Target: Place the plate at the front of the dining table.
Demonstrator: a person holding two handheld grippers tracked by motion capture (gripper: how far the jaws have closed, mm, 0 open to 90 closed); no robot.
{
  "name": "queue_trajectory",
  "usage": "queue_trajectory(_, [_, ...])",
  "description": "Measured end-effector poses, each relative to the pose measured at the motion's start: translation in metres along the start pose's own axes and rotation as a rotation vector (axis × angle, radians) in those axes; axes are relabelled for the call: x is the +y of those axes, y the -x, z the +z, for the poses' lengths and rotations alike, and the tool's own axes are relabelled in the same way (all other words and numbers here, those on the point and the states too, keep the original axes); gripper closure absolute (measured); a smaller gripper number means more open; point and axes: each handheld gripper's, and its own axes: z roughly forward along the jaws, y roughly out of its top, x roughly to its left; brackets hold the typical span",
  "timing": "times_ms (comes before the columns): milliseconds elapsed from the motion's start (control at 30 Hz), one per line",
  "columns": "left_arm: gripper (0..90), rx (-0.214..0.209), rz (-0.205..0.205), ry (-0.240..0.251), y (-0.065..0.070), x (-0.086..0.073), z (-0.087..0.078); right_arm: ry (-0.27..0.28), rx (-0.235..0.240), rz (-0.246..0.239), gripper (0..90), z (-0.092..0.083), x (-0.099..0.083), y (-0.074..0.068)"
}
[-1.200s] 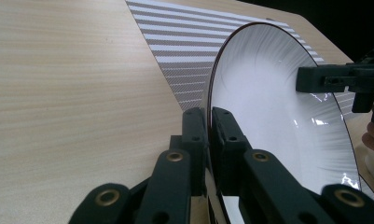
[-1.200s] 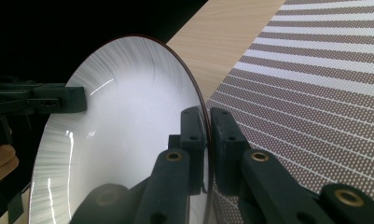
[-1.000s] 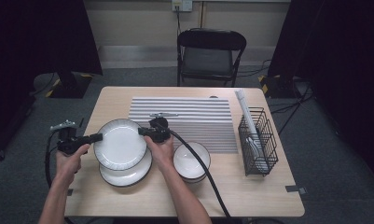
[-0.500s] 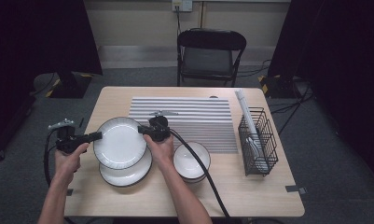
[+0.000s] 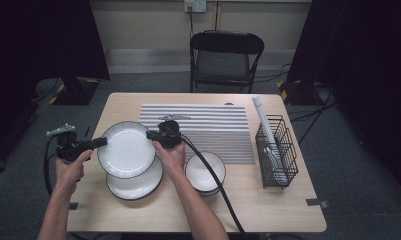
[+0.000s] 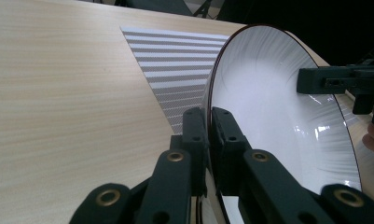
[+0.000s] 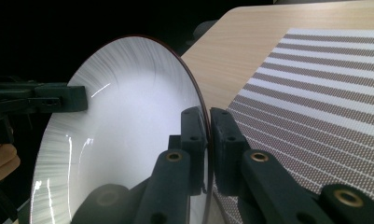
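Observation:
A white plate [image 5: 126,149] with a dark rim is held a little above the table between both grippers. My left gripper [image 5: 102,142] is shut on the plate's left rim, and my right gripper [image 5: 151,134] is shut on its right rim. In the left gripper view the left gripper [image 6: 209,128] pinches the plate [image 6: 273,112], with the other gripper on the far rim. The right gripper view shows the right gripper [image 7: 208,126] clamped on the plate [image 7: 128,126]. Under it a second plate [image 5: 138,184] lies on the table.
A striped mat [image 5: 208,127] covers the table's far middle. A white bowl [image 5: 205,172] sits to the right of the plates. A black wire rack [image 5: 275,150] with utensils stands at the right. A folding chair [image 5: 225,60] stands behind the table [image 5: 278,205].

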Motion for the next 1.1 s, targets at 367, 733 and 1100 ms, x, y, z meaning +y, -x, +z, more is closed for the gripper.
queue_trajectory(367, [85.2,-0.002,0.014,0.010,0.002,0.012,-0.003,0.011,0.001,-0.010,85.4,-0.005,0.011,-0.003])
queue_trajectory(733, [85.3,-0.009,0.025,0.034,0.008,0.024,-0.005,0.025,-0.008,-0.027,85.4,-0.013,0.024,-0.006])
queue_trajectory(1100, [85.3,-0.028,0.038,0.058,0.017,0.034,-0.003,0.042,-0.027,-0.068,85.5,-0.029,0.039,-0.007])
